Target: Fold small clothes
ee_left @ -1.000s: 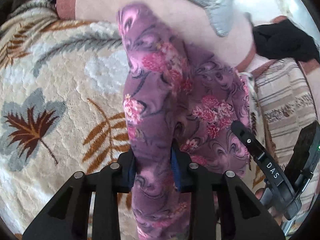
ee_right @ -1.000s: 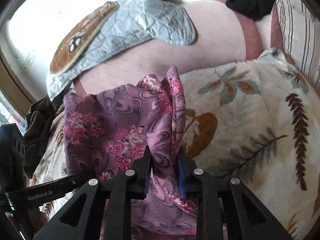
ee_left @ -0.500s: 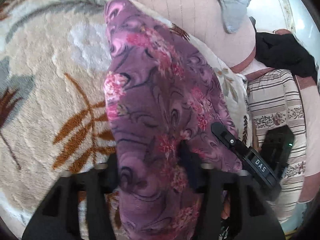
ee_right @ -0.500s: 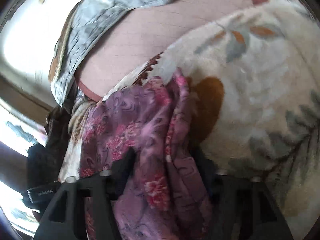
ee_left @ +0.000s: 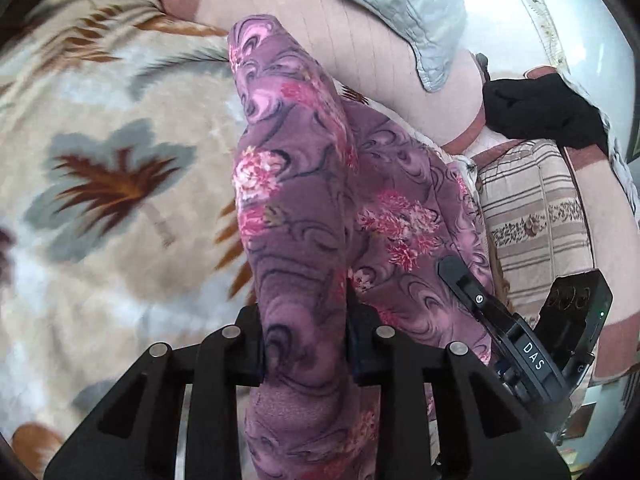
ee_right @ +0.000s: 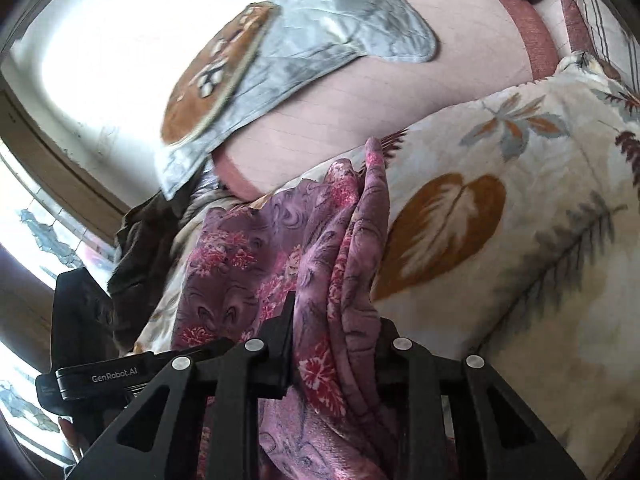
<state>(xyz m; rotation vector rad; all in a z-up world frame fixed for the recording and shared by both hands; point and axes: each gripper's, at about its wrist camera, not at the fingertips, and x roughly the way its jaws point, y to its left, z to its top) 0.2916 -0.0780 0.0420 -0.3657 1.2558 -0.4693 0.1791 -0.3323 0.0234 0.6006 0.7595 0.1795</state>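
Purple floral garment (ee_left: 304, 208) gathered into a thick fold and pinched in both grippers, stretched between them above a cream blanket with leaf print (ee_left: 112, 184); left gripper (ee_left: 306, 344) clamped on one bunched end, jaws having just narrowed a little further, cloth filling the whole gap and spilling over and under the fingers (ee_left: 248, 344); right gripper (ee_right: 334, 344) likewise closed onto the other bunched end, jaws also just drawn in, only a narrow gap left and packed with fabric; far end of the fold in the left wrist view rising toward a pink mattress edge (ee_left: 360, 32); loose part of the garment sagging between the two tools, possibly brushing the blanket, though blur makes that hard to settle; right gripper's black body marked DAS (ee_left: 532, 356) visible just beside the cloth in the left wrist view; grey quilted cloth (ee_right: 320, 40) lying on the mattress beyond; black garment (ee_left: 544, 116) off to the side above a striped cushion (ee_left: 536, 216); dark brown clothing (ee_right: 140, 248) heaped near the window side.
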